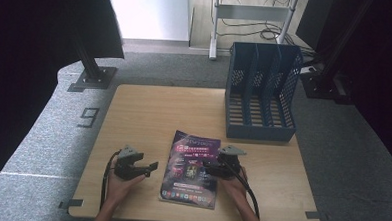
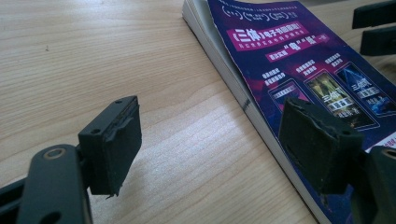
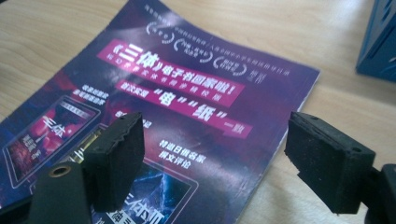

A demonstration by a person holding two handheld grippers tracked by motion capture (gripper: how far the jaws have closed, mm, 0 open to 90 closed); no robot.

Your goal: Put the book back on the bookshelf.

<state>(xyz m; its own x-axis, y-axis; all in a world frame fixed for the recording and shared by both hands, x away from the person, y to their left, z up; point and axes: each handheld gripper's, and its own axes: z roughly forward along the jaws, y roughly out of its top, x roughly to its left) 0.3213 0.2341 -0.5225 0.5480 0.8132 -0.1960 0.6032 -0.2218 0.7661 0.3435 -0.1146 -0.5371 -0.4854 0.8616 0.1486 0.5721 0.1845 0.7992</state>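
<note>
A purple magazine (image 1: pixel 191 170) lies flat on the wooden table (image 1: pixel 149 113), near the front edge at the middle. My left gripper (image 1: pixel 149 169) rests just left of the magazine, open, its jaws pointing toward the spine. In the left gripper view the magazine (image 2: pixel 299 70) has its thick page edge between the black pads (image 2: pixel 114 144), and nothing is held. My right gripper (image 1: pixel 209 167) hovers over the magazine's right half, open. In the right gripper view the cover (image 3: pixel 187 93) lies under the gripper (image 3: pixel 217 154), whose jaws stand wide apart, one over the cover, one past its right edge.
A blue mesh file rack (image 1: pixel 261 91) with upright dividers stands at the table's back right corner. Bare wood spreads over the left and back of the table. A black stand base (image 1: pixel 93 78) sits on the grey carpet beyond the left corner.
</note>
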